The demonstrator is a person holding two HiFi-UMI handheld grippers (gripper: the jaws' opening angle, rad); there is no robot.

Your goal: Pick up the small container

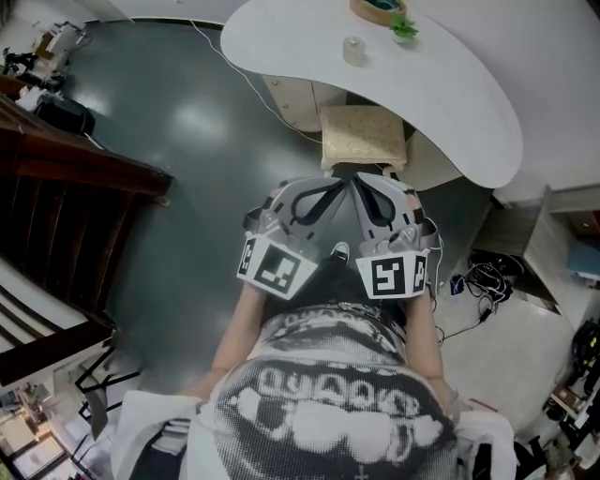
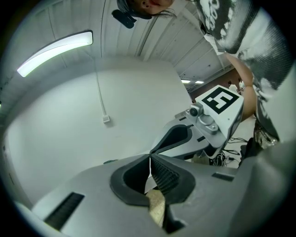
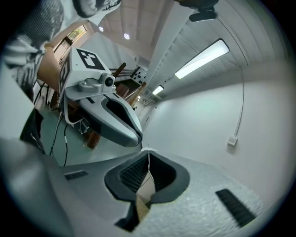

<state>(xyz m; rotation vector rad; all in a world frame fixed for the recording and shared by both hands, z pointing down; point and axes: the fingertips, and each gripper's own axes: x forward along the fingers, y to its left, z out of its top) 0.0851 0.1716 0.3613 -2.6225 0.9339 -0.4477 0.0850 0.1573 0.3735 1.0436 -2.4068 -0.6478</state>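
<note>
The small clear container (image 1: 353, 49) stands on the white curved table (image 1: 469, 112) at the top of the head view, well ahead of both grippers. My left gripper (image 1: 341, 181) and right gripper (image 1: 359, 181) are held side by side in front of my body, tips nearly meeting above a beige cushioned stool (image 1: 364, 136). Both are shut with nothing between the jaws. In the left gripper view its tips (image 2: 150, 156) touch; in the right gripper view its tips (image 3: 148, 150) touch too. Neither gripper view shows the container.
A green-rimmed dish (image 1: 378, 9) and a small plant (image 1: 403, 28) sit beside the container. The stool is tucked under the table's near edge. Dark wooden furniture (image 1: 66, 178) lines the left. Cables (image 1: 487, 281) lie on the floor at right. A white cord (image 1: 239, 70) trails from the table.
</note>
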